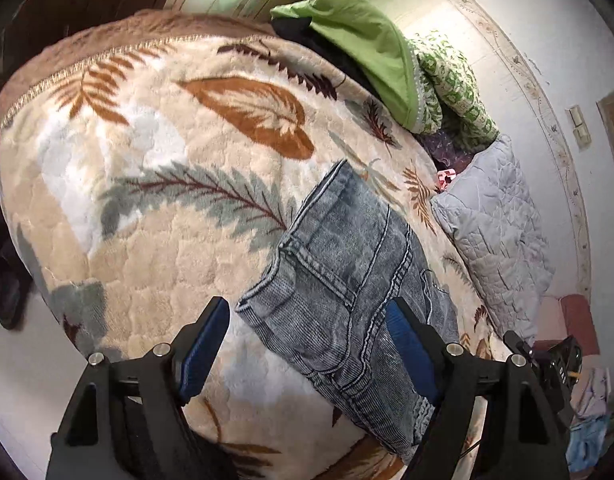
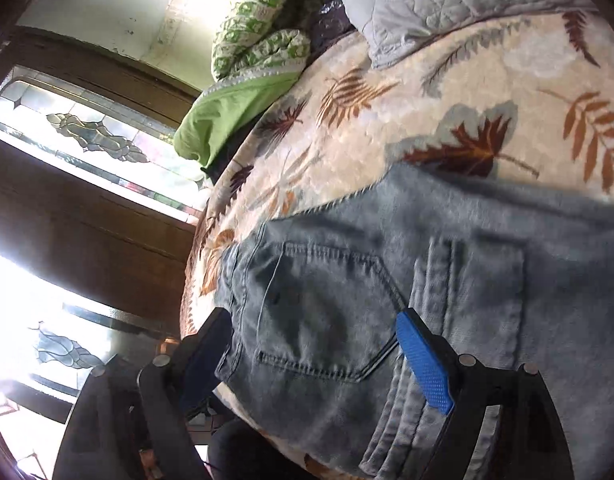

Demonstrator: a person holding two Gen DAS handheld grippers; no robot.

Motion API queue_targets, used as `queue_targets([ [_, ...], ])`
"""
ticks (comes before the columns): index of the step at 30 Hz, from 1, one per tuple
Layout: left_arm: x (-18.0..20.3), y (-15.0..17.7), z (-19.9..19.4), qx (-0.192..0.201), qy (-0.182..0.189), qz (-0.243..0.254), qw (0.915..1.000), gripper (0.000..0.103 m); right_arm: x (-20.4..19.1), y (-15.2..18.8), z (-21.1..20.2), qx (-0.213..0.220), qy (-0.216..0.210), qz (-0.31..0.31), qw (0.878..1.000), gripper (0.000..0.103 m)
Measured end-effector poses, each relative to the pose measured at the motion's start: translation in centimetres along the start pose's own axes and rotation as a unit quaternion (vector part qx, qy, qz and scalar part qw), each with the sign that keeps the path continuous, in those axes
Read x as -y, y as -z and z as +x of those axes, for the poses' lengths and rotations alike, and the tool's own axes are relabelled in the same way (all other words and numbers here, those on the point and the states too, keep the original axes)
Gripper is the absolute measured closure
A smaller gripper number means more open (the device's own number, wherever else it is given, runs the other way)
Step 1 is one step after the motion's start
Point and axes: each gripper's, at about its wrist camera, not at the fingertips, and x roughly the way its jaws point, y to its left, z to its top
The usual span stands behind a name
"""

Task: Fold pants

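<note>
Grey-blue jeans (image 1: 347, 276) lie folded on a cream leaf-print blanket (image 1: 155, 208) over a bed. In the left wrist view my left gripper (image 1: 307, 344) is open, its blue pads on either side of the jeans' near hem end, just above the cloth. In the right wrist view the jeans (image 2: 387, 280) fill the lower half, back pocket up. My right gripper (image 2: 315, 344) is open, its fingers straddling the pocket area near the waistband, holding nothing. The right gripper's body (image 1: 555, 364) shows at the right edge of the left wrist view.
A grey quilted pillow (image 1: 495, 232) lies beside the jeans. A green cover (image 1: 367, 48) and green-patterned quilt (image 1: 451, 84) are piled at the bed's far end. A white wall stands behind, a stained-glass window (image 2: 91, 136) to the side, floor (image 1: 23, 368) below the bed edge.
</note>
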Motion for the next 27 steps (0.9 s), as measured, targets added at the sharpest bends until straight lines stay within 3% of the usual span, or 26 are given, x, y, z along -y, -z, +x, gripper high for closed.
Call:
queue_targets([
  [3, 2.4, -0.3, -0.3, 0.015, 0.007, 0.056, 0.9983, 0.022, 0.2, -3.9, 1.0, 0.007, 0.052, -0.034, 0.998, 0.017],
  [5, 3.4, -0.2, 1.1, -0.003, 0.008, 0.077, 0.9970, 0.022, 0.0, -6.2, 2.4, 0.000, 0.085, -0.070, 0.994, 0.020],
  [8, 3.8, 0.3, 4.2, -0.041, -0.018, 0.091, 0.9949, 0.022, 0.0, -8.2, 5.1, -0.025, 0.133, -0.112, 0.985, 0.029],
  [10, 3.5, 0.9, 5.7, -0.059, -0.032, 0.095, 0.9932, 0.022, 0.3, -8.4, 7.0, -0.051, 0.162, -0.132, 0.977, 0.043],
  [13, 3.7, 1.5, 5.6, -0.051, -0.038, 0.119, 0.9909, 0.022, 1.2, -8.0, 9.3, -0.094, 0.187, -0.146, 0.967, 0.066],
  [14, 3.8, 1.5, 5.7, -0.051, -0.040, 0.124, 0.9902, 0.022, 1.4, -7.9, 9.8, -0.101, 0.189, -0.149, 0.965, 0.068],
  [16, 3.7, 1.4, 5.8, -0.052, -0.037, 0.123, 0.9903, 0.022, 1.2, -7.6, 10.0, -0.109, 0.192, -0.161, 0.962, 0.093],
  [17, 3.7, 1.4, 5.9, -0.052, -0.036, 0.124, 0.9903, 0.022, 0.5, -7.5, 9.9, -0.102, 0.206, -0.179, 0.957, 0.097],
  [21, 4.2, 1.8, 6.1, -0.045, -0.042, 0.146, 0.9874, 0.020, -1.8, -7.1, 8.8, -0.059, 0.251, -0.233, 0.938, 0.098],
  [24, 4.6, 2.2, 6.3, -0.044, -0.054, 0.165, 0.9839, 0.018, -1.3, -6.8, 10.7, -0.058, 0.295, -0.250, 0.920, 0.098],
  [27, 4.8, 2.3, 6.3, -0.044, -0.057, 0.174, 0.9821, 0.017, -0.5, -6.9, 10.9, -0.043, 0.286, -0.232, 0.929, 0.091],
])
